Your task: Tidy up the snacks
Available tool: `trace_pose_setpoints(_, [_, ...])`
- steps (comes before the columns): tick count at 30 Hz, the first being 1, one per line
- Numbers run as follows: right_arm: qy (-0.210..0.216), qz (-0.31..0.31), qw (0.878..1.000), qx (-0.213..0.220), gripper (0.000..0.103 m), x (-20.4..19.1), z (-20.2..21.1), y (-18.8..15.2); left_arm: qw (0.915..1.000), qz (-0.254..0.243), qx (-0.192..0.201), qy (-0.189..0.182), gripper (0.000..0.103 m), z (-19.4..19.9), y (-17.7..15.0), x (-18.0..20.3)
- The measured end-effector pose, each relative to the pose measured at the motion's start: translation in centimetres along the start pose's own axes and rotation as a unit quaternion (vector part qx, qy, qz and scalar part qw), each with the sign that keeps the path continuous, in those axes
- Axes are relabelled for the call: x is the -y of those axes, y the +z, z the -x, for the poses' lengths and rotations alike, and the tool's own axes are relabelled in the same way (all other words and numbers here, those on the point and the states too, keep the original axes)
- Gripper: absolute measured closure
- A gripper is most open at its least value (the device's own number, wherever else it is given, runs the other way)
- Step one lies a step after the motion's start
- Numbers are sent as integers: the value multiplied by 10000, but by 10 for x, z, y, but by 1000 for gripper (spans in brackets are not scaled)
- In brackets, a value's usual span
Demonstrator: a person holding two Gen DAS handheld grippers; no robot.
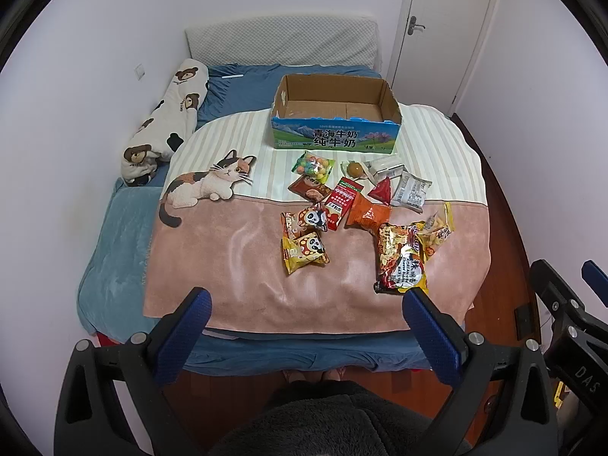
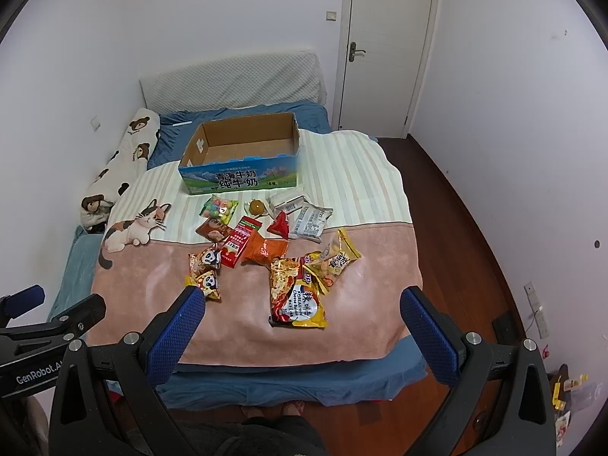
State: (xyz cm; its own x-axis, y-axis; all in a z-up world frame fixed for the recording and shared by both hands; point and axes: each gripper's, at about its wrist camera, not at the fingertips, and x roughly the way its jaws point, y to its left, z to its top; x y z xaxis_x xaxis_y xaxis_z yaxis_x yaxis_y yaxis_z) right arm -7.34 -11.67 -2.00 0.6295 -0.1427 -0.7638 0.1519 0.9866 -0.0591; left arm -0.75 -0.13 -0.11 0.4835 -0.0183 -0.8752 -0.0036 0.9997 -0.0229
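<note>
A bed (image 1: 114, 250) with blue sheets is seen against the wall, a quilted headboard cushion (image 1: 281, 41) at its far end and a bear-print pillow (image 1: 171, 114) along the wall side. Most of the mattress is covered by a blanket (image 1: 235, 266), striped cream on the far half and pink on the near half, with a calico cat printed on it.

An open cardboard milk box (image 1: 334, 136) (image 2: 239, 178) is set upright on the striped part; nothing is seen inside it.

The snacks are scattered on the blanket just in front of the box, none in it. Nearest the camera a large instant-noodle packet (image 1: 401, 262) (image 2: 296, 296) is laid flat, partly overlapped by a yellow snack bag (image 1: 437, 231). Noted further: an orange packet (image 1: 366, 214), a red sachet (image 1: 342, 203), a silver wrapper (image 1: 410, 190), two panda-print bags (image 1: 306, 250) touching each other, a brown packet (image 1: 309, 188), a bag of coloured candy balls (image 1: 313, 167), a small red triangular pack (image 1: 382, 190), and a round brown sweet (image 1: 355, 169).

The left gripper (image 1: 306, 300) is held over the near blanket edge, jaws spread fully apart, nothing between them. The right gripper (image 2: 302, 296) is likewise spread wide and empty, framing the noodle packet without contact.
</note>
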Motion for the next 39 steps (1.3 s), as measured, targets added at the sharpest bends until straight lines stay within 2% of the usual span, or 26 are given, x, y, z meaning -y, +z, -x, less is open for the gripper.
trace_pose_setpoints(39, [45,-40,10000,32,0,10,3,4,9999,-1,99,-52,0,9,5,10])
